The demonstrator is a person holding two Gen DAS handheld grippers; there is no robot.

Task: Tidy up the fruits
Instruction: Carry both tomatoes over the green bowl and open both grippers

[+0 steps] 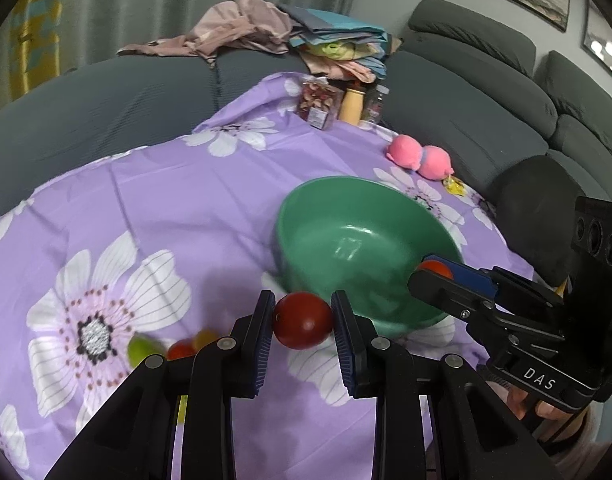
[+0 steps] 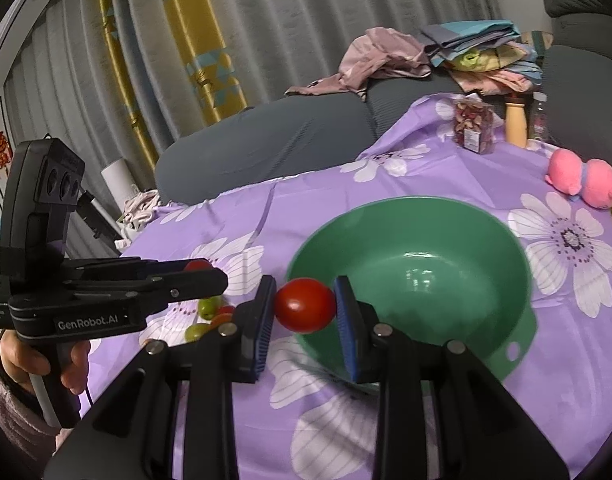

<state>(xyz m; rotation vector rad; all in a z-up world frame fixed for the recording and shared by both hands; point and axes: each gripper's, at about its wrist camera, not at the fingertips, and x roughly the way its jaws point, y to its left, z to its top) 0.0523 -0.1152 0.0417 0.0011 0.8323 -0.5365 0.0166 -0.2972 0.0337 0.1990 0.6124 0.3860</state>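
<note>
An empty green bowl [image 1: 357,240] stands on the purple flowered tablecloth [image 1: 178,200]; it also shows in the right wrist view [image 2: 417,264]. My left gripper [image 1: 304,322] is shut on a dark red tomato [image 1: 303,320], held just left of the bowl's near rim. My right gripper [image 2: 304,306] is shut on a bright red tomato [image 2: 304,305] above the bowl's near left rim. It shows in the left wrist view [image 1: 435,270] at the bowl's right rim. Loose fruits, green and orange-red, lie on the cloth at the near left [image 1: 144,348] [image 2: 208,308].
A pink plush toy [image 1: 419,156] and a yellow wrapper [image 1: 454,186] lie beyond the bowl. A snack jar [image 1: 318,104], a wooden bottle [image 1: 351,106] and a small bottle stand at the table's far edge. Grey sofas surround the table, with piled clothes [image 1: 242,28].
</note>
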